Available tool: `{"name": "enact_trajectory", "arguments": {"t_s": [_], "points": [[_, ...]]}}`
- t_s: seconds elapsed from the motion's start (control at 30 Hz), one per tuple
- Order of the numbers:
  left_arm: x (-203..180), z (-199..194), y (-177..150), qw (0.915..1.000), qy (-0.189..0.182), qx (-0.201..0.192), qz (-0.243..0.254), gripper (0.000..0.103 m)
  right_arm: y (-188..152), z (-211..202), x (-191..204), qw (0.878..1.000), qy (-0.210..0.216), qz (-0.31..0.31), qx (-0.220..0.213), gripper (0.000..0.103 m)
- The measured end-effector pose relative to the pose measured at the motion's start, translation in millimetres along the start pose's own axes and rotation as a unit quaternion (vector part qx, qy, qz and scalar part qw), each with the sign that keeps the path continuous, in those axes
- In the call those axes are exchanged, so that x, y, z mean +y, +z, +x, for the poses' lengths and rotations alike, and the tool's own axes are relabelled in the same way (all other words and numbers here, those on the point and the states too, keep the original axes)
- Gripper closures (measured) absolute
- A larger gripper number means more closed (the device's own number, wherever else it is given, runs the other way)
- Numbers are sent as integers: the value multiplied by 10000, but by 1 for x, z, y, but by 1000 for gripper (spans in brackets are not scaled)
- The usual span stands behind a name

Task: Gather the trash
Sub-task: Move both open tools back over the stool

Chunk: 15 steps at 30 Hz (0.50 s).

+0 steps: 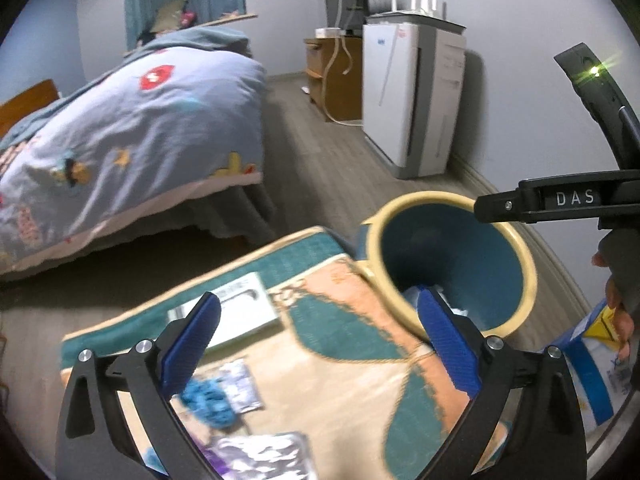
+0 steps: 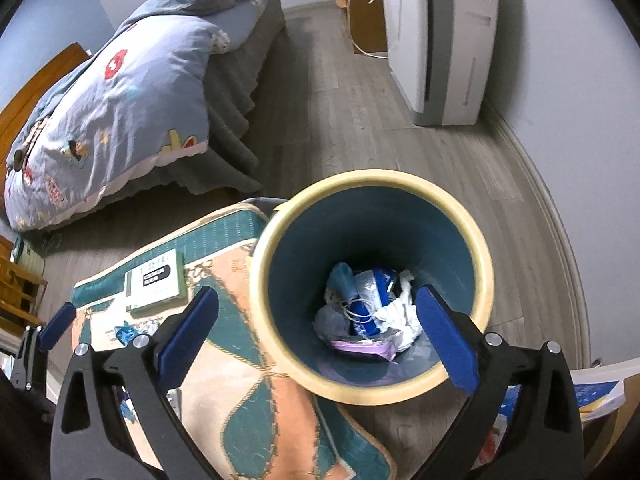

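You are holding both grippers with jaws spread wide and nothing between the blue pads: the right gripper (image 2: pixel 316 334) is hovering directly above the round blue wastebasket with a cream rim (image 2: pixel 486 264), and the left gripper (image 1: pixel 318 340) is hanging over the patterned teal, peach and cream rug (image 1: pixel 344 344). The wastebasket is standing on the grey wood-look floor (image 2: pixel 360 120) with its near-left side touching or overlapping the rug's far right corner, probably so that litter from the rug needs only a short carry. Collected trash (image 2: pixel 368 312), crumpled white paper, blue wrappers and a lilac scrap, is already lying at the bottom. Still waiting on the rug are a crinkled blue tuft (image 1: pixel 210 398) and a silvery wrapper (image 1: pixel 240 386) beside it near the left edge, a shiny purple-silver foil packet (image 1: pixel 260 458) at the near edge, and a flat white and green box (image 2: pixel 156 280) toward the far edge; whether the box counts as trash cannot be told. Open floor is lying between the rug and the bed with its blue cartoon quilt (image 1: pixel 132 128), and more beyond the wastebasket toward the white air purifier (image 2: pixel 440 40), so room for swinging either hand appears generous.
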<state>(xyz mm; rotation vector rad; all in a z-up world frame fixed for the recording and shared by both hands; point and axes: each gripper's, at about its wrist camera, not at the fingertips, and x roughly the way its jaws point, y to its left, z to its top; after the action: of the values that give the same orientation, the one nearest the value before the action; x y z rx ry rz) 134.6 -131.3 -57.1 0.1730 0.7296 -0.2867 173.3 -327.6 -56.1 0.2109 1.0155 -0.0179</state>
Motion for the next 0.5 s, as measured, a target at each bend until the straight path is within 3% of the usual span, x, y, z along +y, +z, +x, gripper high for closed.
{"name": "enact_trajectory", "arguments": {"t_s": [0.3, 0.5], "points": [[56, -27, -25, 9987, 447, 38, -228, 5, -7, 5, 51, 9994, 124, -335, 39, 6], [105, -48, -43, 9942, 760, 48, -753, 5, -15, 7, 86, 9979, 241, -595, 61, 6]]}}
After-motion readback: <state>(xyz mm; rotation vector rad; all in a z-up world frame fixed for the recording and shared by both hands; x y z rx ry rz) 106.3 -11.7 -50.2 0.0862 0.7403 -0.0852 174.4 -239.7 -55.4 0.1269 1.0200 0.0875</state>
